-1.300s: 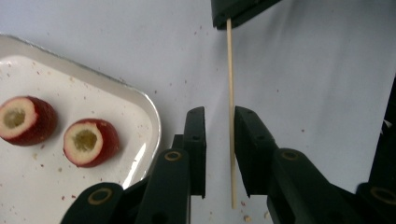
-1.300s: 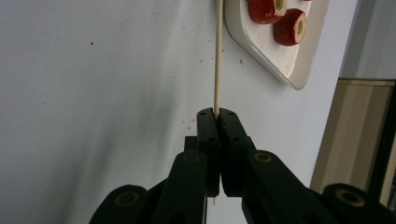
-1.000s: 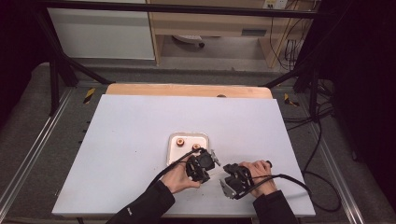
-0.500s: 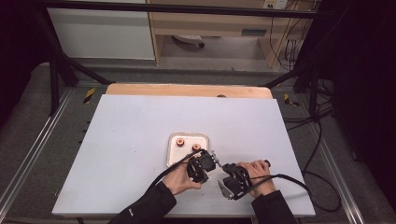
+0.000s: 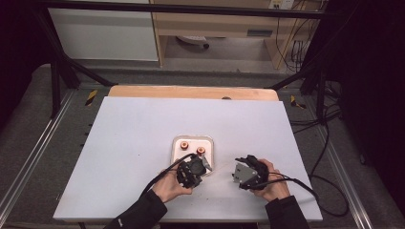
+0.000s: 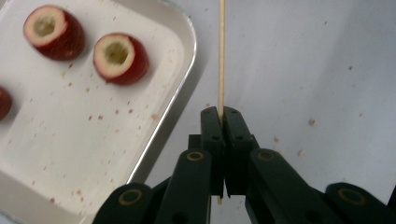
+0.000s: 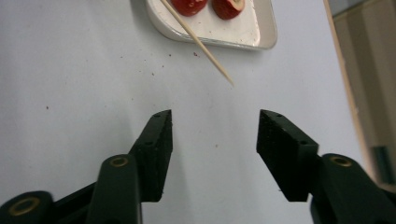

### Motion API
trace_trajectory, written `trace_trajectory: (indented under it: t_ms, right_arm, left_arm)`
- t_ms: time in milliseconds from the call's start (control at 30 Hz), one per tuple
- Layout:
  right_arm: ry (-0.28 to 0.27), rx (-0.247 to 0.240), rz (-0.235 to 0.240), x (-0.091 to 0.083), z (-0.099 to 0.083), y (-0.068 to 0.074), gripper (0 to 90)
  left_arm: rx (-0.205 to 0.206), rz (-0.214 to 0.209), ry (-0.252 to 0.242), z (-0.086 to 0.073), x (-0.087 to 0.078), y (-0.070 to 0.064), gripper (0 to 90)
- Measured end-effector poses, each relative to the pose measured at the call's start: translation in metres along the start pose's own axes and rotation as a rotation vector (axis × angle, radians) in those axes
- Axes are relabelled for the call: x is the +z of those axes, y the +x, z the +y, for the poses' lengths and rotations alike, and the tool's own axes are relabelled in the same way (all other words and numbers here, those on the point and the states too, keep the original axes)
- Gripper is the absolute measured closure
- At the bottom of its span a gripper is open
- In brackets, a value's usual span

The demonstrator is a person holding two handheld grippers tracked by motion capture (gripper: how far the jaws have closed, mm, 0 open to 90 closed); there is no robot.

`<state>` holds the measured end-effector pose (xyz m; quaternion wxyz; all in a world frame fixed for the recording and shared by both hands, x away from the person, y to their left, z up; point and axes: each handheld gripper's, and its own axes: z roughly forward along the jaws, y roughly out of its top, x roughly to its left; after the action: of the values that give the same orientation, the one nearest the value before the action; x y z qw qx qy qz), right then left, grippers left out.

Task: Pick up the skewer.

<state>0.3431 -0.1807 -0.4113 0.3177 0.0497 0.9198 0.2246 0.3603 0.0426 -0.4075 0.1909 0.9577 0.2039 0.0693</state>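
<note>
I am holding the wooden skewer (image 6: pixel 221 56) clamped in the closed left hand-held gripper (image 6: pixel 219 114) beside the tray (image 6: pixel 184 88) of cored red fruits (image 6: pixel 120 58), while the right hand-held gripper (image 7: pixel 214 128) is hovering wide open, empty, above the surface (image 5: pixel 133 138); next, likely aligning skewer tip with fruit.

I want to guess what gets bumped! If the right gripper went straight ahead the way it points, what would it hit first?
Probably the tip of the wooden skewer, held by the left gripper. The right gripper has its jaws open and points across bare table toward it. Behind lies the white tray with hollowed red fruit pieces. The skewer's height is unclear.
</note>
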Motion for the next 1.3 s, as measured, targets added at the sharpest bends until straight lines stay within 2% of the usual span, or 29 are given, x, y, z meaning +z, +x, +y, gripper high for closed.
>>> trace_trajectory:
  t_ms: [100,133,233,333,367,400,433,467,500,533,667,900,1133,1233,1300]
  right_arm:
    - [-0.010,0.128,0.007,0.000,-0.007,-0.005,37.5]
    - [-0.011,0.168,0.013,0.000,-0.009,-0.007,36.0]
    - [-0.005,0.273,0.037,0.002,-0.015,-0.011,31.9]
    - [0.002,0.383,0.063,0.004,-0.020,-0.013,28.3]
    - [0.002,0.383,0.063,0.004,-0.020,-0.013,28.3]
    - [0.016,0.444,0.081,0.005,-0.022,-0.015,25.9]
    - [0.013,0.468,0.087,0.006,-0.023,-0.016,24.3]
    - [0.013,0.468,0.087,0.006,-0.023,-0.016,24.3]
    - [0.030,0.536,0.096,0.006,-0.024,-0.017,20.1]
    - [0.030,0.536,0.096,0.006,-0.024,-0.017,20.1]
    - [0.043,0.622,0.120,0.007,-0.024,-0.020,16.0]
    - [0.013,0.762,0.183,0.009,-0.020,-0.024,8.0]
    - [0.000,0.835,0.205,0.010,-0.011,-0.029,4.2]
    - [0.002,0.864,0.211,0.011,-0.004,-0.031,3.6]
    - [0.003,0.877,0.212,0.012,0.000,-0.031,3.4]
  left_arm:
    - [-0.024,0.024,-0.012,-0.014,-0.006,0.003,88.6]
    - [-0.024,0.024,-0.012,-0.014,-0.006,0.003,88.5]
    - [-0.049,0.041,-0.047,-0.028,-0.014,0.006,88.5]
    - [-0.059,0.058,-0.070,-0.036,-0.018,0.007,88.5]
    - [-0.068,0.064,-0.081,-0.039,-0.019,0.008,88.5]
    - [-0.074,0.073,-0.094,-0.043,-0.021,0.008,88.5]
    - [-0.085,0.077,-0.108,-0.047,-0.022,0.009,88.4]
    - [-0.090,0.084,-0.120,-0.051,-0.023,0.010,88.4]
    - [-0.102,0.089,-0.138,-0.055,-0.024,0.010,88.4]
    - [-0.112,0.093,-0.150,-0.059,-0.025,0.011,88.4]
    - [-0.149,0.118,-0.207,-0.073,-0.029,0.013,88.4]
    - [-0.206,0.130,-0.298,-0.095,-0.036,0.015,88.4]
    - [-0.250,0.133,-0.374,-0.110,-0.038,0.019,88.3]
    - [-0.256,0.139,-0.386,-0.115,-0.039,0.020,88.3]
    - [-0.277,0.138,-0.388,-0.118,-0.040,0.020,88.3]
